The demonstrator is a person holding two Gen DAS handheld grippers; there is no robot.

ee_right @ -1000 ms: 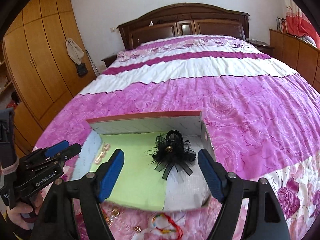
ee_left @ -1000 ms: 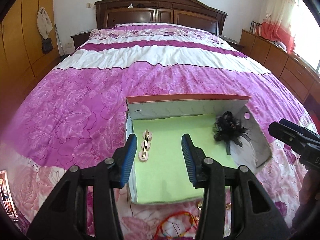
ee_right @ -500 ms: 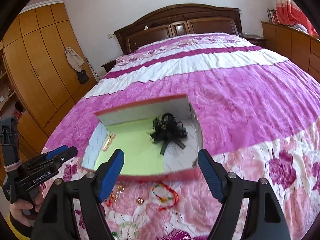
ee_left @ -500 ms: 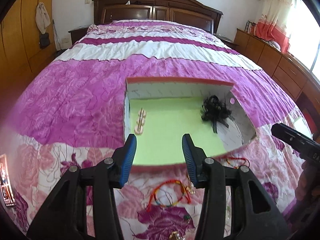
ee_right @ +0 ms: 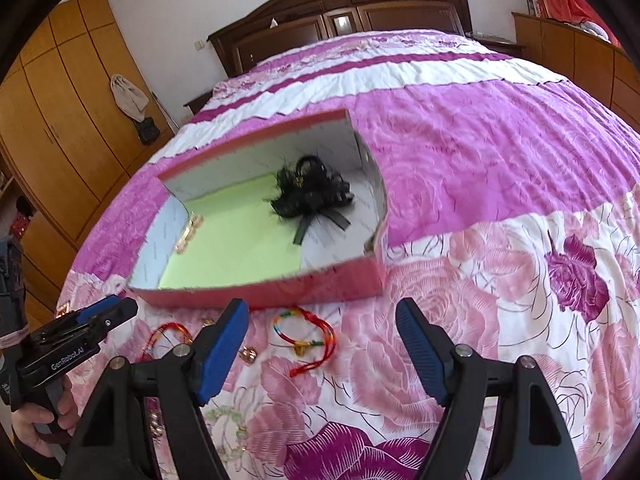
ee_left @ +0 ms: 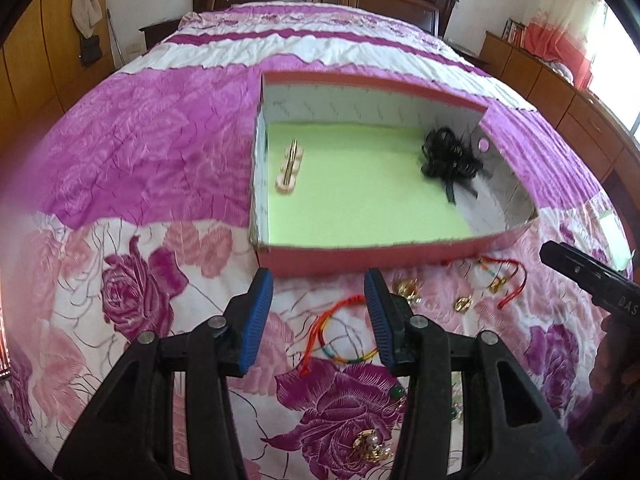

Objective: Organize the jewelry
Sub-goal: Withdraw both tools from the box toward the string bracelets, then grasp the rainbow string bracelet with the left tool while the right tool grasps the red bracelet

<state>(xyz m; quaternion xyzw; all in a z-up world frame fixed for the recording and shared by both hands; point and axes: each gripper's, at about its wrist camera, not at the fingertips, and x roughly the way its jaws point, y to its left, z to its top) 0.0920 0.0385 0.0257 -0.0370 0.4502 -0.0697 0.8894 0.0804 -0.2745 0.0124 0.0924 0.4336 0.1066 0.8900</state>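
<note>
A red box (ee_left: 360,256) with a green lining lies on the bed and holds a pink hair clip (ee_left: 289,168) at its left and a black feather bow (ee_left: 450,160) at its right. The box (ee_right: 280,288), clip (ee_right: 187,234) and bow (ee_right: 310,194) also show in the right wrist view. Loose jewelry lies in front of the box: a multicolour cord bracelet (ee_left: 340,338), a red cord bracelet (ee_left: 500,276) (ee_right: 306,332), gold earrings (ee_left: 408,290) and a green bead piece (ee_right: 230,416). My left gripper (ee_left: 318,316) is open and empty above the multicolour bracelet. My right gripper (ee_right: 322,354) is open and empty over the red bracelet.
The pink floral quilt (ee_left: 140,280) covers the whole bed. A dark headboard (ee_right: 340,16) stands at the far end, wooden wardrobes (ee_right: 52,128) at the left and a low cabinet (ee_left: 560,92) at the right. A gold and pearl piece (ee_left: 370,446) lies close below my left gripper.
Both grippers have pulled back from over the box toward the near bed edge. The loose bracelets and earrings in front of the box have come into view. Both stay open.
</note>
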